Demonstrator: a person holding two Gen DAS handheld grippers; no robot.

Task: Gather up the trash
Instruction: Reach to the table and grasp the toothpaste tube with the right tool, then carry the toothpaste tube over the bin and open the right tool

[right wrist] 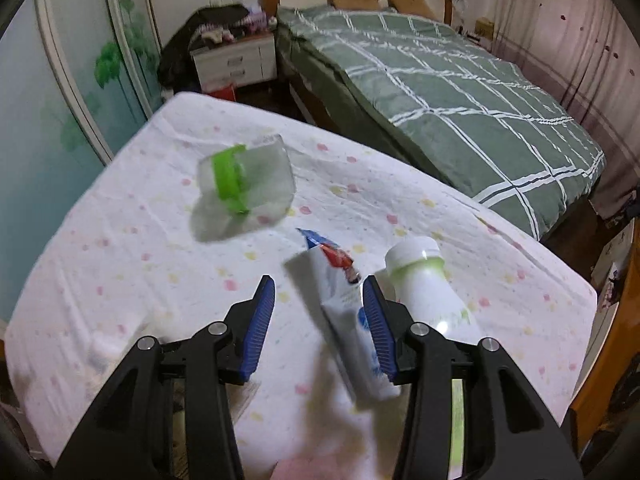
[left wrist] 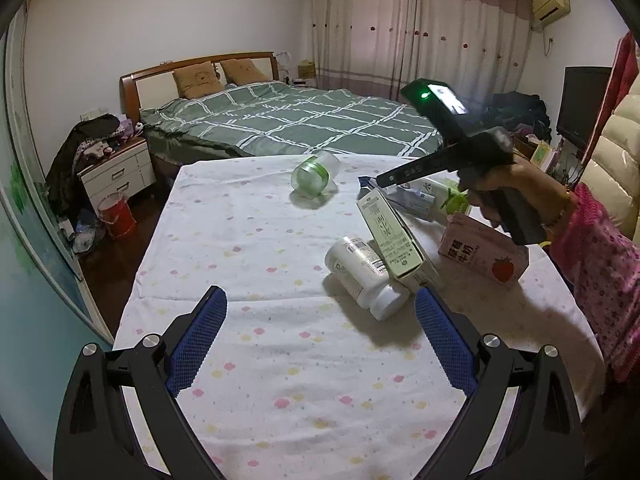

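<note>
Both pairs of jaws stand spread with nothing between their blue pads: the left gripper (left wrist: 321, 322) hangs over bare cloth at the near end of the table (left wrist: 248, 360), and the right gripper (right wrist: 320, 312) hangs over the far right part, held by the person's right hand (left wrist: 504, 184).

Largest in view is the bed (left wrist: 288, 120) with its green checked quilt, beyond the table's far edge. To its left stands a white nightstand (left wrist: 116, 172), piled with clothes, and a red bin (left wrist: 116, 214) sits on the floor in front of it.

On the flowered tablecloth the trash lies in a cluster toward the right side. A pink milk carton (left wrist: 486, 254) lies flat at the right edge. A green and white box (left wrist: 390, 236) leans across a white pill bottle (left wrist: 362, 276) that lies on its side. A clear cup with a green band (left wrist: 314, 176) lies tipped over, apart from the rest, near the far edge. In the right wrist view a white and blue tube (right wrist: 344, 300) lies partly under the right finger of the right gripper, and just beside it a white bottle with a pale green collar (right wrist: 430, 284) lies on its side. That view is blurred.
</note>
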